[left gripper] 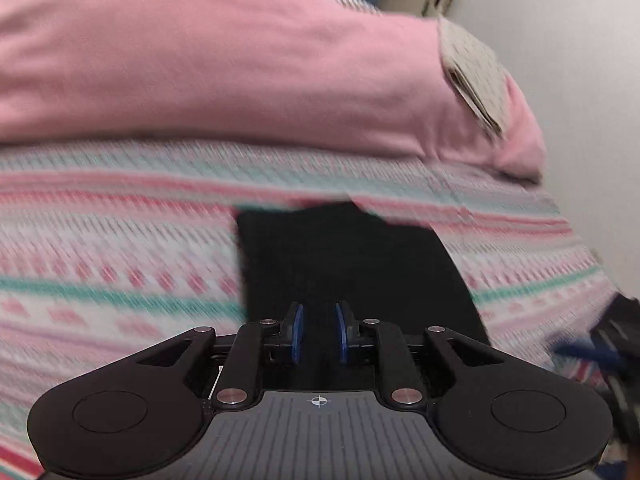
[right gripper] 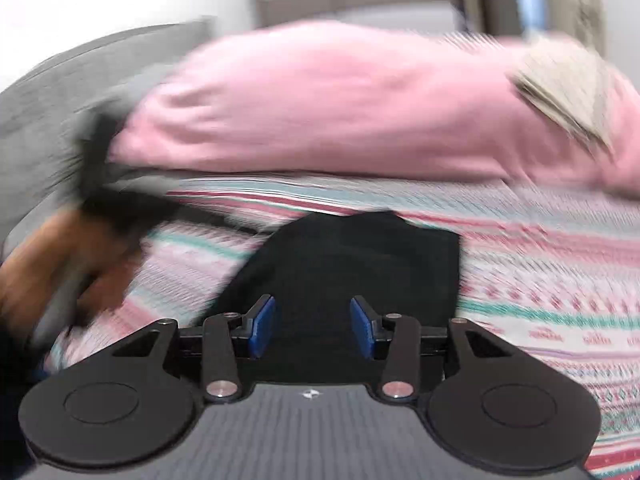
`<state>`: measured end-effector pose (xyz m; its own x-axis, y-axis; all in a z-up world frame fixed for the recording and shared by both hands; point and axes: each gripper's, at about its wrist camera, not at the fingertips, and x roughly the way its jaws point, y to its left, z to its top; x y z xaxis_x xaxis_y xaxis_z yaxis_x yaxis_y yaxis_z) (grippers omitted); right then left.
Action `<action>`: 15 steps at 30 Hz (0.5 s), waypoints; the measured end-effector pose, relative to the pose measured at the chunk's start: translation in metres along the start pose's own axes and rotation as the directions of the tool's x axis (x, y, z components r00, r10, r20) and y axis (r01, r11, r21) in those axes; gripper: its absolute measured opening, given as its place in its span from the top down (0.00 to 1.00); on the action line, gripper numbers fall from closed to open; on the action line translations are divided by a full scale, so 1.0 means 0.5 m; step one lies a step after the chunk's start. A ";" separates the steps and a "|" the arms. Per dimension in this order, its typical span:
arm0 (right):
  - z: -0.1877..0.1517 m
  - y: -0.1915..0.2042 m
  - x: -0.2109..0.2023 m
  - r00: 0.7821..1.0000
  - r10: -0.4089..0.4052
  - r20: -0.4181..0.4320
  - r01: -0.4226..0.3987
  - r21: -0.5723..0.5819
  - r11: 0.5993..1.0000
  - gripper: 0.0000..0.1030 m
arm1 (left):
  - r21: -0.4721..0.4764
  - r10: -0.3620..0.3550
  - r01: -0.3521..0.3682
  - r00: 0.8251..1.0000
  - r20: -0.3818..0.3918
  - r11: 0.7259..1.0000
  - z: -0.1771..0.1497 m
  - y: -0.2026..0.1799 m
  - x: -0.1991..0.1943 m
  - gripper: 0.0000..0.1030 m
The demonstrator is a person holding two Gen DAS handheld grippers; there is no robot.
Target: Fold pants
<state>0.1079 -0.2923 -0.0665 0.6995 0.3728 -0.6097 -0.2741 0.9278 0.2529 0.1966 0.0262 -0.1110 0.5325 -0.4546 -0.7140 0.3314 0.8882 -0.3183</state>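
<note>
The jaws of the left gripper (left gripper: 319, 334) were seen parted by a narrow gap, the blue pads (left gripper: 296, 332) clasping nothing; whether they brushed the dark cloth beneath could not be told. The jaws of the right gripper (right gripper: 313, 328) were spread wider and likewise released. Directly ahead of both lay the pants (left gripper: 352, 268), a black, matte, folded slab with roughly straight sides and a ragged far edge; its near end was hidden behind the gripper bodies in each view, and no seams or folds could be made out in the darkness of the fabric. The pants were laid on the bed (left gripper: 100, 264), covered by a knitted-looking sheet banded in pink, teal and white, much smeared by motion blur. Beyond it a plump pink pillow (left gripper: 240, 68) was seen, with a beige checked item (left gripper: 472, 76) resting on its right end, its kind unclear. In the right view the left hand (right gripper: 60, 256) was reduced to an orange-brown smear.
</note>
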 end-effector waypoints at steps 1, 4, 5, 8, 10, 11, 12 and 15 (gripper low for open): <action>0.017 -0.026 0.022 1.000 0.009 -0.029 -0.008 0.038 0.999 0.61 | -0.017 -0.019 0.019 1.000 -0.016 1.000 -0.012 0.002 0.012 0.83; 0.035 -0.072 0.104 0.992 0.012 -0.122 -0.006 0.055 0.998 0.62 | -0.006 0.021 -0.021 0.999 -0.049 1.000 -0.029 0.011 0.042 0.84; 0.028 -0.077 0.131 0.988 -0.001 -0.152 0.006 0.031 1.000 0.63 | -0.003 0.030 -0.030 0.999 -0.046 1.000 -0.031 0.017 0.046 0.84; -0.018 -0.075 0.176 0.968 -0.046 -0.247 0.045 -0.012 0.999 0.72 | -0.003 0.043 -0.044 0.998 -0.049 0.999 -0.042 0.030 0.052 0.84; -0.031 -0.067 0.173 0.959 -0.054 -0.279 0.047 -0.034 0.998 0.73 | 0.006 0.051 -0.050 0.997 -0.052 0.999 -0.051 0.034 0.055 0.83; -0.039 -0.066 0.165 0.957 -0.050 -0.287 0.042 -0.032 0.999 0.73 | 0.009 0.052 -0.052 0.997 -0.053 0.999 -0.056 0.035 0.056 0.83; -0.048 -0.066 0.159 0.955 -0.049 -0.293 0.044 -0.025 0.999 0.74 | 0.008 0.054 -0.053 0.997 -0.054 0.999 -0.059 0.036 0.057 0.83; -0.073 -0.050 0.142 0.952 -0.088 -0.293 0.069 -0.073 0.995 0.74 | 0.016 0.059 -0.058 0.997 -0.048 0.998 -0.069 0.039 0.053 0.83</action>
<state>0.1402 -0.2884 -0.1437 0.4965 0.2764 -0.8229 -0.2725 0.9497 0.1546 0.1905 0.0338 -0.1576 0.5128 -0.3977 -0.7608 0.3123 0.9119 -0.2662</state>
